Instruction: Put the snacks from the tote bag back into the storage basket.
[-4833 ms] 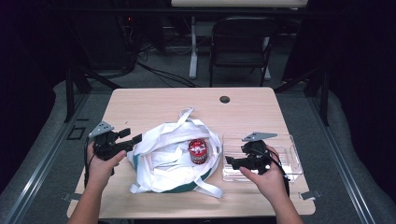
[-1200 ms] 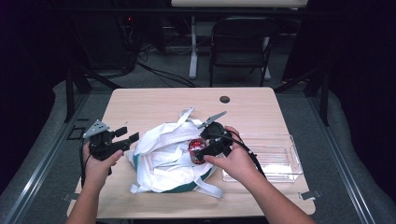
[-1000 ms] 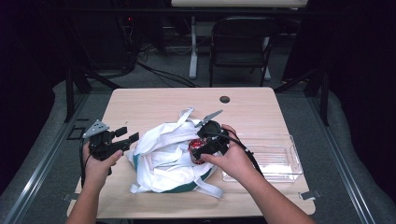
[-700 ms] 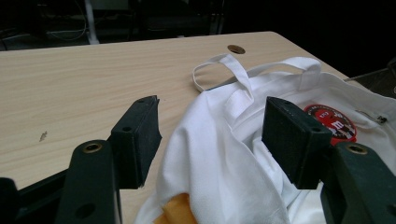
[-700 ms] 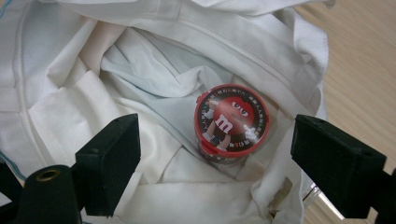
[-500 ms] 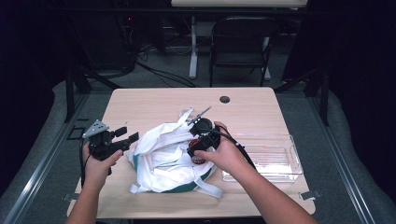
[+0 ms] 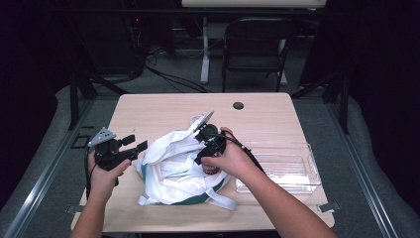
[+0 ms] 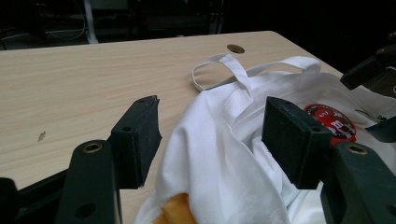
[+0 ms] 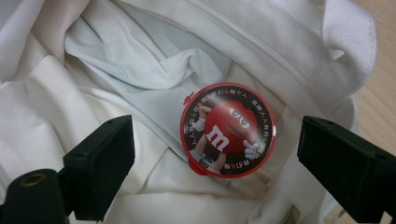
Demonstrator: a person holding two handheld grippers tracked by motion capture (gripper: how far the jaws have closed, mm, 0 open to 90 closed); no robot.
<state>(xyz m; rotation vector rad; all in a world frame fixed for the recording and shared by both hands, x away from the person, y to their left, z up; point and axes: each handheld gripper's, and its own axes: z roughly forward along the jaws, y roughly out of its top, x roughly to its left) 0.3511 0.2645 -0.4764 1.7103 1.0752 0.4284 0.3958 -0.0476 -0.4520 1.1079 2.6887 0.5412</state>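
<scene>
1. The step in hand looks like picking the round red candy tin (image 9: 228, 129) out of the white cloth bag (image 7: 173, 161). The tin lies flat in the bag's folds, lid up, directly below the right hand-held gripper (image 9: 215, 168) and between its two jaws, nearer the right-hand one.
2. To do it well, lower the right hand-held gripper straight down so the jaws pass either side of the tin's rim, and centre it first. Keep the pads clear of the loose cloth on both sides (a pinched fold would drag the bag up with the tin).
3. The right hand-held gripper's jaws stand wide apart, touching nothing; the gap is wider than the tin.
4. The right forearm reaches in over the bag, wrist bent so the hand-held gripper points steeply down into the opening.
5. The left hand-held gripper (image 7: 130, 148) hovers just beside the bag's near edge, jaws apart and empty, aimed along the desk (image 7: 158, 106). It could pin the bag's edge during the lift.
6. A clear plastic bin (image 7: 277, 168) sits on the far side of the right hand.
</scene>
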